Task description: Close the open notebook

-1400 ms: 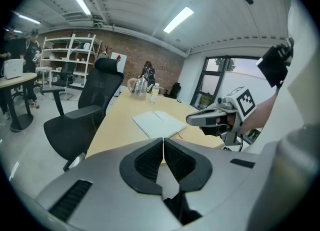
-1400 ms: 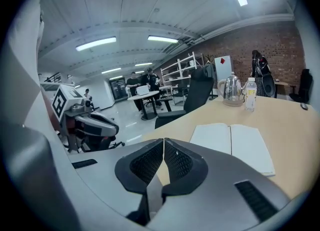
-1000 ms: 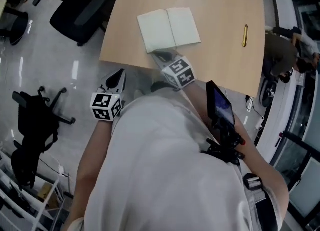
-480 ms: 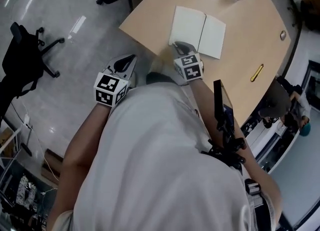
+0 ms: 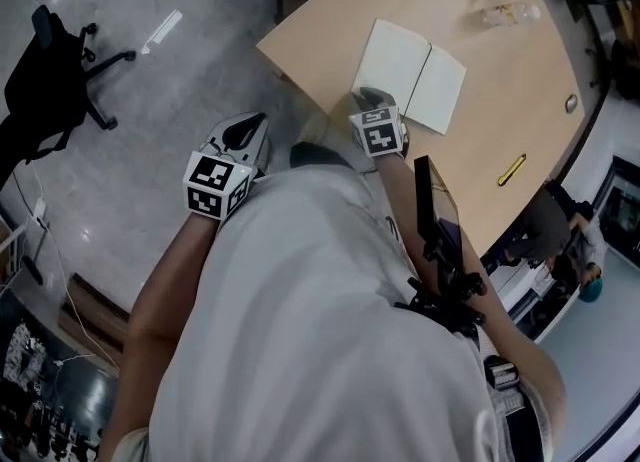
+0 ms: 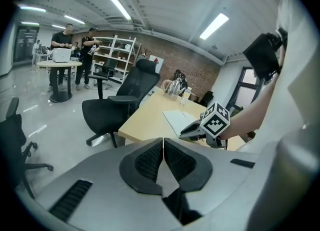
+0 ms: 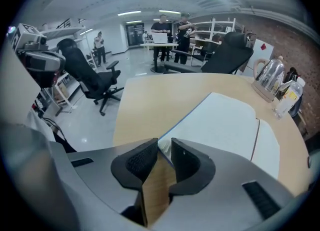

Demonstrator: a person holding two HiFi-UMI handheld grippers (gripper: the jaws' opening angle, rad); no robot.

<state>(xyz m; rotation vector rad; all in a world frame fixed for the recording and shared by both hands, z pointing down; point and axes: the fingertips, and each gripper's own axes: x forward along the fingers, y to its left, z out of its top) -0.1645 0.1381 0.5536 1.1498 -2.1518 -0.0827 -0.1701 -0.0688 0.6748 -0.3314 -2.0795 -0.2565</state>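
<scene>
The open notebook (image 5: 410,75) lies flat on the wooden table (image 5: 500,100), white pages up, with a thin blue cover edge showing in the right gripper view (image 7: 225,125). My right gripper (image 5: 368,100) is at the notebook's near left corner. Its jaws stand a narrow gap apart (image 7: 164,147), and the page corner shows in that gap. My left gripper (image 5: 245,130) hangs off the table over the floor, its jaws touching (image 6: 163,142) with nothing between them. From there I see the notebook (image 6: 175,117) and the right gripper (image 6: 192,130) ahead.
A yellow pen (image 5: 511,169) lies near the table's right edge. A kettle (image 7: 267,82) and a clear bottle (image 5: 505,13) stand at the far end. Black office chairs (image 5: 60,70) (image 6: 117,105) stand on the floor to the left. People stand at a round table (image 7: 167,32) far off.
The head view has swung, so the table now sits further up and right. The right gripper stays at the notebook's near corner. The left gripper has barely moved.
</scene>
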